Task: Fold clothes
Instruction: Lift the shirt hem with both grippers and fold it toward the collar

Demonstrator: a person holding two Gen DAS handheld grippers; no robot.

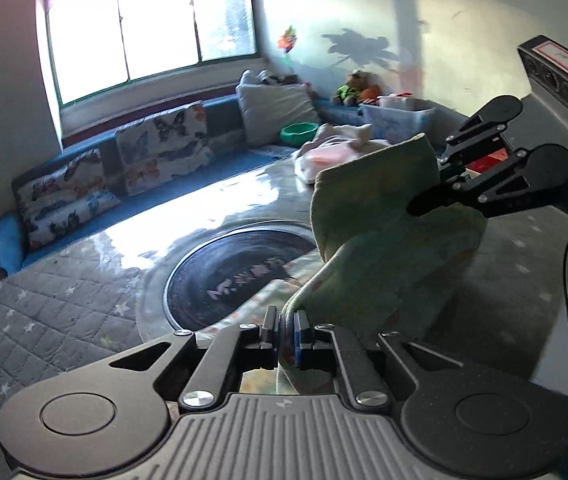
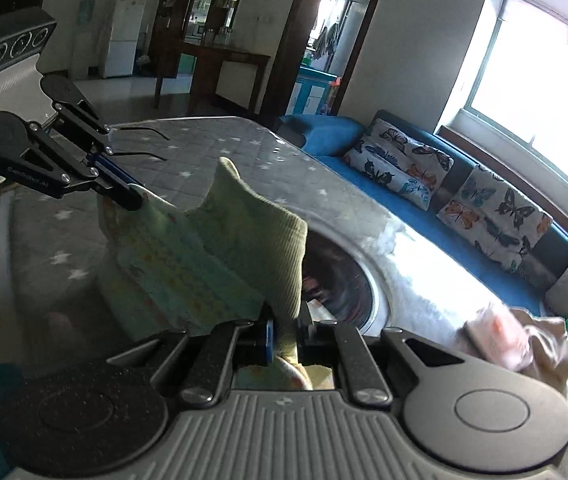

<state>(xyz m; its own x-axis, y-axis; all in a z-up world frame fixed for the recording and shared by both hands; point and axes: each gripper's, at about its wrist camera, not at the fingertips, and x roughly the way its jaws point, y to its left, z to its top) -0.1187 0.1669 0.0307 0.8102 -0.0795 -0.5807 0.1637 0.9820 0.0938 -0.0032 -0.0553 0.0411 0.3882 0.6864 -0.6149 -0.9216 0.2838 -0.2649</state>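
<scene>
Quilted table (image 1: 64,320) under green garment (image 1: 383,216), long axis stretched between left gripper (image 1: 285,334) and right gripper (image 2: 285,334), both clamped on its edges.

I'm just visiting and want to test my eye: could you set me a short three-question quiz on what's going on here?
1. True or false: both grippers are shut on the green garment.
2. What sits in the middle of the table: A) a laptop, B) a dark round plate, C) a vase?
3. Fill in: the cushions on the blue sofa are printed with ____.

Key
1. True: the left gripper and the right gripper each pinch an edge of it, holding it up off the table.
2. B.
3. Butterflies.
</scene>
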